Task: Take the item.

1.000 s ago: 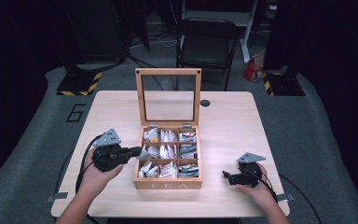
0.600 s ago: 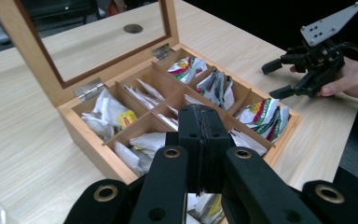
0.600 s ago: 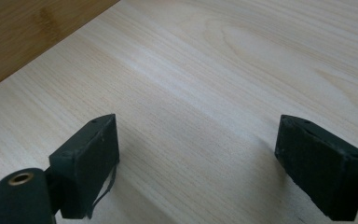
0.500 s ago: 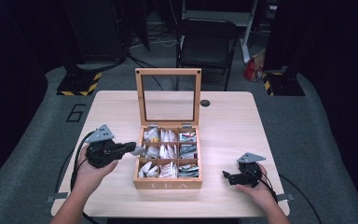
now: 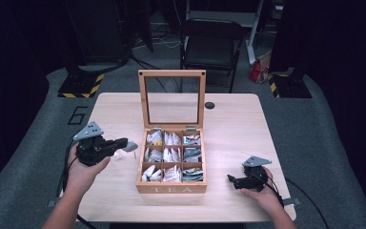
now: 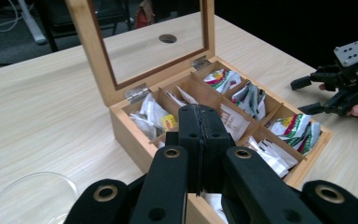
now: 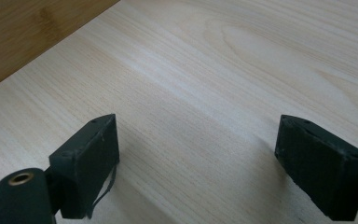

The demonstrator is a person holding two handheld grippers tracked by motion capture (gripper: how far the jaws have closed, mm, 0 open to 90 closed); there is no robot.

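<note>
High view: the left gripper (image 5: 124,142) is hovering at nine o'clock of the open, glass-lidded wooden tea box (image 5: 171,188), its jaws clamping a small grey tea packet (image 5: 131,146), probably lifted out for the cup. The right gripper (image 5: 231,180) is resting at the box's four o'clock, out of the way.

Left gripper view: the jaws are pressing together, and a clear glass cup (image 6: 28,200) is waiting at seven o'clock.

Right gripper view: the jaws are gaping wide over the pale wooden table (image 7: 205,70), holding nothing.
</note>
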